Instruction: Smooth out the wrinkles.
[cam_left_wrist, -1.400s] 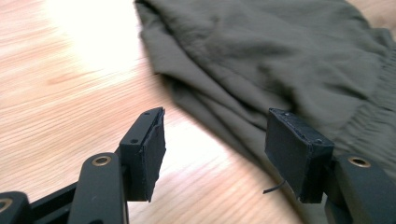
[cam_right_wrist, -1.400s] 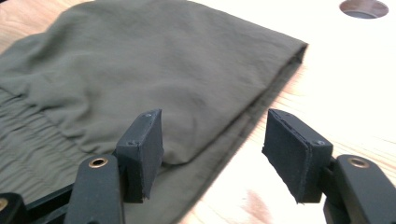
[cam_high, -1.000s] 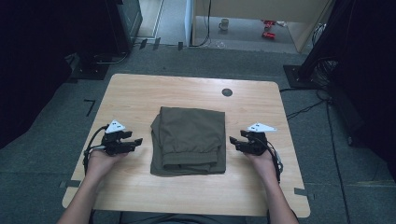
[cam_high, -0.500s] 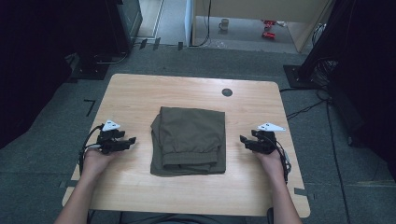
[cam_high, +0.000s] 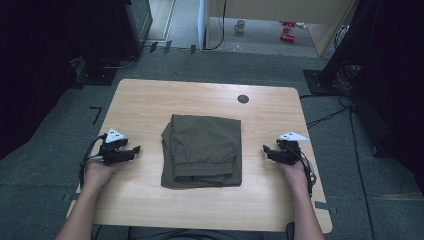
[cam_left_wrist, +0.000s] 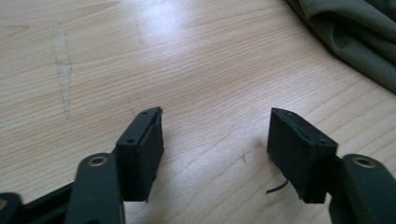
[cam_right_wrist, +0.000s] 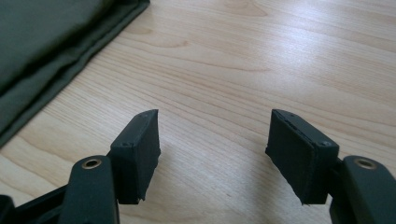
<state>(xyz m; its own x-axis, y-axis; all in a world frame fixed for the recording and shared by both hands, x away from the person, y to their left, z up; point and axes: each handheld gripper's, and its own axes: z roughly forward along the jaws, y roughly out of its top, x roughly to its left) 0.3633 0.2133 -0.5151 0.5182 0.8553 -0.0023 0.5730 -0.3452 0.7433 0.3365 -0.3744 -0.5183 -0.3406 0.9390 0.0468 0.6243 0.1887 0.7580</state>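
Observation:
A folded olive-green garment (cam_high: 202, 150) lies flat in the middle of the wooden table (cam_high: 200, 97). My left gripper (cam_high: 134, 150) rests low over the table to the garment's left, pointing at it, apart from the cloth. In the left gripper view its jaws (cam_left_wrist: 215, 135) stand open over bare wood and have just widened a little; the garment's edge (cam_left_wrist: 355, 32) sits at the upper right. My right gripper (cam_high: 267, 151) mirrors it on the garment's right side. In the right gripper view its jaws (cam_right_wrist: 212, 135) are open and empty, with the garment (cam_right_wrist: 46, 37) at the upper left.
A small black round disc (cam_high: 243, 99) is set into the table near its far edge. Dark stands and cables (cam_high: 335, 112) crowd the floor around the table. A mug (cam_high: 240, 26) and red items (cam_high: 287, 31) stand on the floor far behind.
Both hands have drawn outward, away from the garment toward the table's side edges, and sunk a little. The garment has not moved.

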